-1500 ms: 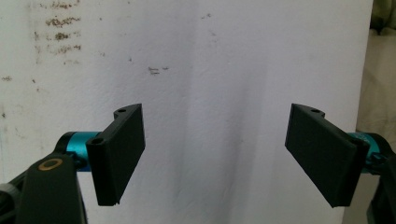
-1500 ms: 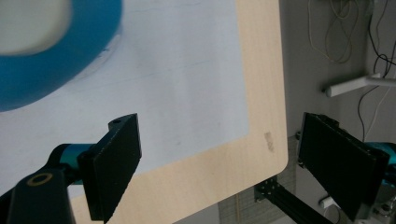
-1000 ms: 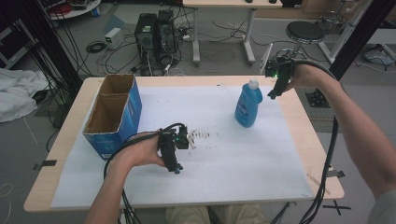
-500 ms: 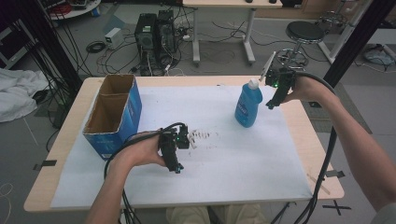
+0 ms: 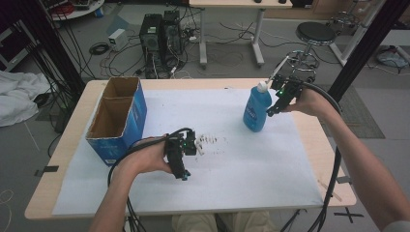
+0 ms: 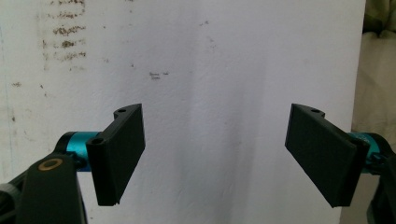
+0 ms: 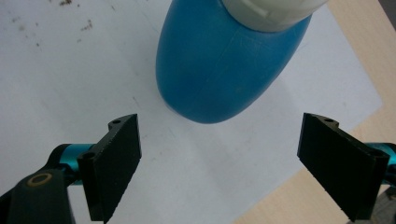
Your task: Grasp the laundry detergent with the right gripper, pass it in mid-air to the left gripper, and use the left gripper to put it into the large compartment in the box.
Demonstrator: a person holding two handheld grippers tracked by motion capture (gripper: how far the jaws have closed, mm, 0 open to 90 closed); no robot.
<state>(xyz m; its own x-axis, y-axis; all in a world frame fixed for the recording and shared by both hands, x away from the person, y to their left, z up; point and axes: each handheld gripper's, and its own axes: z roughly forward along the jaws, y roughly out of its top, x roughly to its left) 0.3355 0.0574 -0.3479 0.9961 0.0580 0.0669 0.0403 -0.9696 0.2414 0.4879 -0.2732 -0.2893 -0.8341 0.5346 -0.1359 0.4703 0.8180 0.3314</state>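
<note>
A blue bottle [image 5: 256, 107] with a white cap stands upright on the white sheet [image 5: 232, 159] at the right of the table. My right gripper [image 5: 273, 109] hovers just right of the bottle, jaws open and pointed down at it. In the right gripper view the blue bottle [image 7: 224, 60] lies ahead of the open right gripper [image 7: 218, 163], outside the gap. My left gripper [image 5: 183, 174] rests over the sheet near the table's middle, open with nothing between its jaws. The left gripper view has the open left gripper [image 6: 219, 149] above bare white sheet [image 6: 210, 70].
An open blue cardboard box [image 5: 118, 116] stands at the left of the table. Dark crumbs [image 5: 210, 141] are smeared on the sheet beside the left gripper. Bare wooden table edge [image 5: 319, 145] runs along the right. Computers, cables and a stool are on the floor beyond.
The right gripper has come down and leftward, closer to the blue bottle. The left gripper has stayed put.
</note>
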